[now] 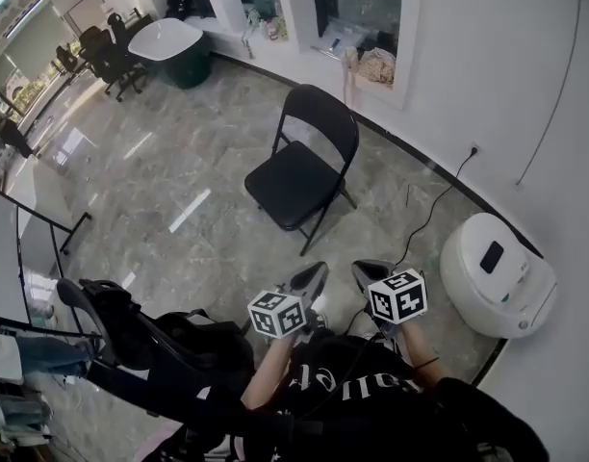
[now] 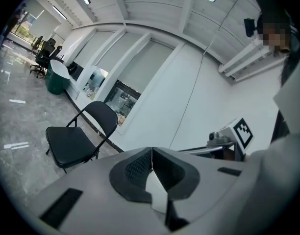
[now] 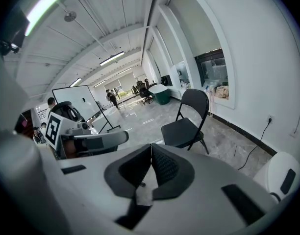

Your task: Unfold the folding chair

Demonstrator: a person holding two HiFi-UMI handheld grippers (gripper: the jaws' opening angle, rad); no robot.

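Head view puts the folding chair (image 1: pixel 299 176) already open: seat flat, legs spread on the floor (image 1: pixel 169 191), back toward the wall, well apart from you. You hold your left hand-held gripper (image 1: pixel 317 270) and right hand-held gripper (image 1: pixel 365 269) side by side near your body, each with its jaws pressed together on nothing. The unfolding looks done to me, which would explain why neither needs a hold on the frame.

white appliance (image 1: pixel 497 272), office chairs (image 1: pixel 110 58), whiteboard (image 3: pixel 79 101)
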